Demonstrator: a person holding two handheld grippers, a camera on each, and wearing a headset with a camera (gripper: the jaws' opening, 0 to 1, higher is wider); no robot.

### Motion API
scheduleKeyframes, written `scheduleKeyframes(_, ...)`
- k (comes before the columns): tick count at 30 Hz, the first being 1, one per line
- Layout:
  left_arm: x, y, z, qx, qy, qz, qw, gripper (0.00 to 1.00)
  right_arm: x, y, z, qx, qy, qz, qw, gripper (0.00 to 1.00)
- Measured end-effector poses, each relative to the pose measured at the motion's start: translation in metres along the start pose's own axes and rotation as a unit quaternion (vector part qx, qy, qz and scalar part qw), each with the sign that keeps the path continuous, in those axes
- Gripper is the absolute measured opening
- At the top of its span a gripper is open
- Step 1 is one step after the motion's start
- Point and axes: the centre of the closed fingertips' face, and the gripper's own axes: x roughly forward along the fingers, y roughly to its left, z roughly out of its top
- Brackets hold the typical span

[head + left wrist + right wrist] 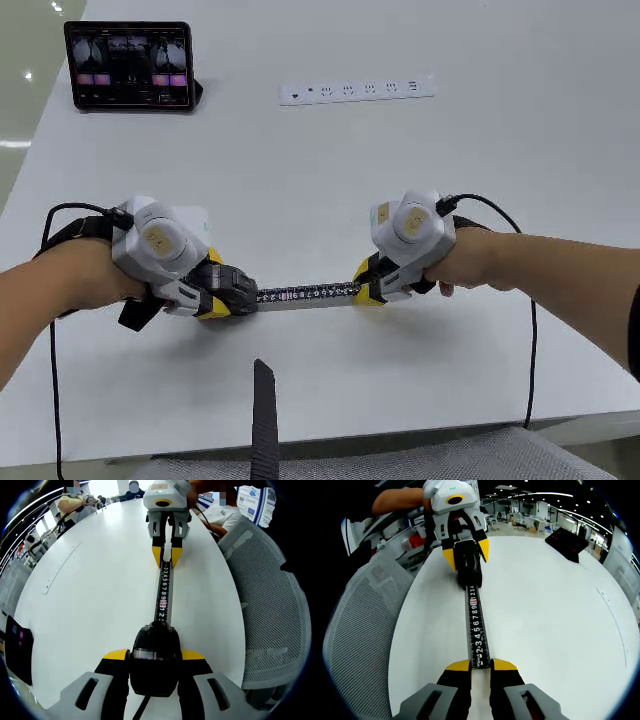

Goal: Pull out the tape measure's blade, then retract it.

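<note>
The tape measure's black case (pixel 468 564) sat at the near part of the white counter (pixel 300 170), though whether it rested on the surface or hung just above it could not be told. It was clamped across its sides between the jaws of the left hand-held gripper (pixel 154 654). The right hand-held gripper (pixel 480 666) was pinched on the free end of the blade (pixel 163 591), which ran straight between the two with its numbered face up. The case looked hard, compact and dense enough to sit firmly in a side grip. The blade looked like thin, springy steel: probably stiff over this short span, but ready to kink if twisted and smooth enough to slip through the pads. It would likely snap back under its spring if let go, so the tip seemed the sensible place to hold and a guided return the safer way. A tablet (pixel 128 65) and a power strip (pixel 357 90) stood well apart at the far side, a mesh chair (pixel 265 605) sat beside the counter's edge, and cables (pixel 531 330) trailed behind the hands. Nothing lay in the blade's line.
</note>
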Motion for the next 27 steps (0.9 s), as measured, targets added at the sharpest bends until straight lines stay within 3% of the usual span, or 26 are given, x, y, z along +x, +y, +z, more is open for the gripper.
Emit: scheduleKeyframes(27,-0.001,-0.001,0.001,0.000,0.003,0.003,1.0000,0.33,-0.008,0.000,-0.011,-0.005,0.006,-0.002,1.0000,0.09)
